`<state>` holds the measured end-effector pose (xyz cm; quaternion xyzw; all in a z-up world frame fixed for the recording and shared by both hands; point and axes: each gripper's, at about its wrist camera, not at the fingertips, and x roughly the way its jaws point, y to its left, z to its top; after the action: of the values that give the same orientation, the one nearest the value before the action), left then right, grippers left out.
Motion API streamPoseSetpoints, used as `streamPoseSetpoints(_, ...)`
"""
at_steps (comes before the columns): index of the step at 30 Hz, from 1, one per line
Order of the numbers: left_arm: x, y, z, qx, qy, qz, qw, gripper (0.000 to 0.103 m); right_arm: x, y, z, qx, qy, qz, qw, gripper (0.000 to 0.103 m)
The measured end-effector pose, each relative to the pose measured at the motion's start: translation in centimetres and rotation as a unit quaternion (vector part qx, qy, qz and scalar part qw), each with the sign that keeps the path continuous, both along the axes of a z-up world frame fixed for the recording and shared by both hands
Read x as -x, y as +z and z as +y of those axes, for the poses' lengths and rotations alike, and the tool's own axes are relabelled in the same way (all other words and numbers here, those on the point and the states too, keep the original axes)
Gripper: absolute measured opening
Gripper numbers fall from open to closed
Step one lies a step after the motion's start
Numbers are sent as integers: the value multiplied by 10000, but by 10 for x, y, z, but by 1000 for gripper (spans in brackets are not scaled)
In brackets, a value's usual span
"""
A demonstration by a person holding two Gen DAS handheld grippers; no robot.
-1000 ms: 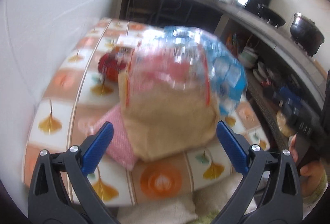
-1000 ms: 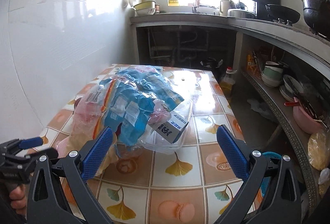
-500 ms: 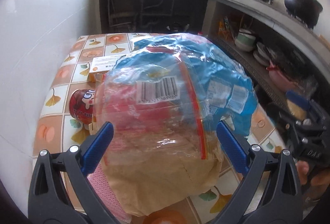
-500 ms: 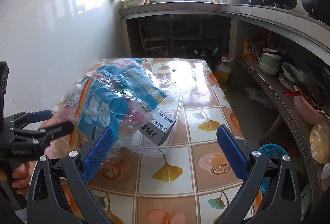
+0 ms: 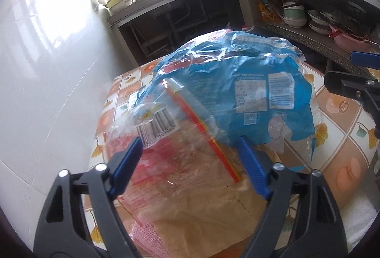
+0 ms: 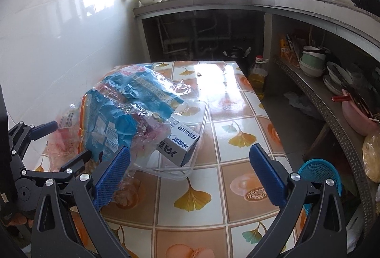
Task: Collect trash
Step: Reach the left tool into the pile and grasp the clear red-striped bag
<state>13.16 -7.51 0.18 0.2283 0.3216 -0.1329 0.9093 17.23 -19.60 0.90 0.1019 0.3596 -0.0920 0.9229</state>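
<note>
Your clear plastic bag stuffed with blue and red wrappers and brown paper point(image 6: 123, 115) lies on the tiled ginkgo-leaf table point(image 6: 237, 139), its long axis running from the near left corner towards the far middle, bulging end nearest you. A white and blue carton point(image 6: 180, 146) pokes out at its right side, over a clear plastic lid point(image 6: 199, 129). The white wall point(image 6: 59, 32) hems the bag on the left; the table's right half and far end lie bare.

Your left gripper point(image 5: 190, 148) has the bag's near end between its blue pads point(image 5: 251, 165), and the jaws are closing; I cannot tell if they press it. Your right gripper point(image 6: 190, 163) stands wide, holding nothing, the bag just beside its left pad.
</note>
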Motion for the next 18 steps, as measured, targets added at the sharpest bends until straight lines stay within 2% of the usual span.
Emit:
streamPoseSetpoints(1,0,-1,1,8,10,20,10000,68,1,0,-1,-9,-6,-9,10000,98)
streamPoseSetpoints(7,5,1,7,74,78,73,9999,36,7,1,-1,-30,-36,-81,10000,98)
streamPoseSetpoints(9,7,3,11,102,125,77,9998,22,8,2,0,-40,-24,-100,9999,98)
streamPoseSetpoints(10,8,4,12,127,146,77,9998,19,9,3,1,-43,-15,-111,9999,98)
streamPoseSetpoints(14,15,11,20,159,234,-96,9996,0,12,6,5,-29,30,-183,9998,98)
streamPoseSetpoints(18,25,19,28,181,320,-344,9987,0,15,8,7,-122,103,-228,9996,98)
